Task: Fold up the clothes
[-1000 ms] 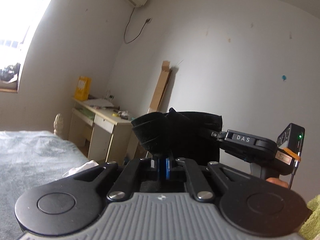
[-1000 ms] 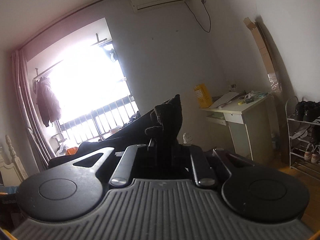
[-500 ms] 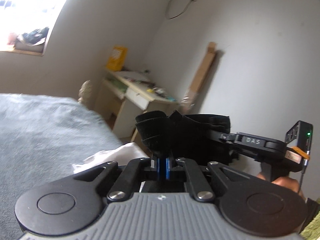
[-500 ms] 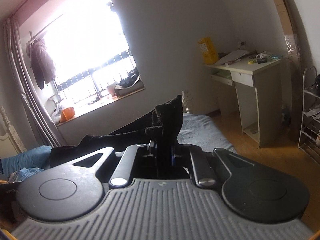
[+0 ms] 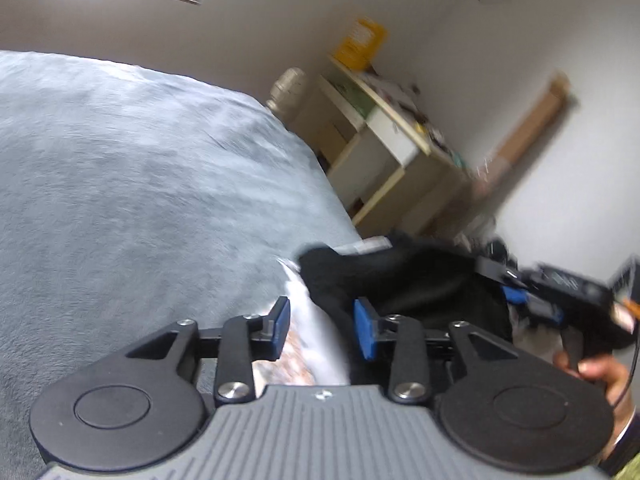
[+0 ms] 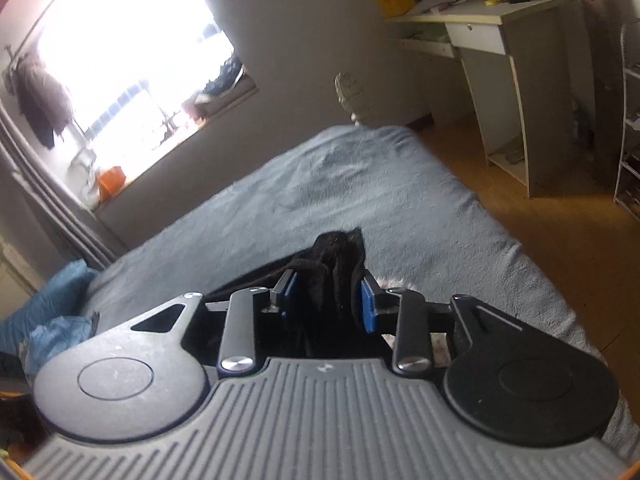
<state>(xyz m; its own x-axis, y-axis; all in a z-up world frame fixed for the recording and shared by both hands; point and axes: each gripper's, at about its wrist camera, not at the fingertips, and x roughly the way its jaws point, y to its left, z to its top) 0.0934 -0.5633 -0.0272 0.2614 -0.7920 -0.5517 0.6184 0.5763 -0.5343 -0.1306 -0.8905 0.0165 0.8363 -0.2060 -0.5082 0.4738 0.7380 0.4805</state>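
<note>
Our left claw (image 5: pixel 322 330) gapes wide, the black garment (image 5: pixel 400 280) loose at its 1 o'clock edge. Our right claw (image 6: pixel 328 300) stands part-open with a bunch of that garment between its pads; whether it grips, we cannot tell. The grey bed (image 6: pixel 320 200) offers flat laying room from 10 to 1 o'clock.

my left gripper (image 5: pixel 322 330) is tilted downward, its blue pads (image 5: pixel 280 322) spread apart with nothing pinched between them. my right gripper (image 6: pixel 328 300) also points down, its pads (image 6: pixel 367 307) set apart, with black cloth (image 6: pixel 334 268) bunched in the gap; whether they press it i cannot tell. in the left view my right hand (image 5: pixel 596 372) wraps that gripper's handle, fingers curled, blurred.
</note>
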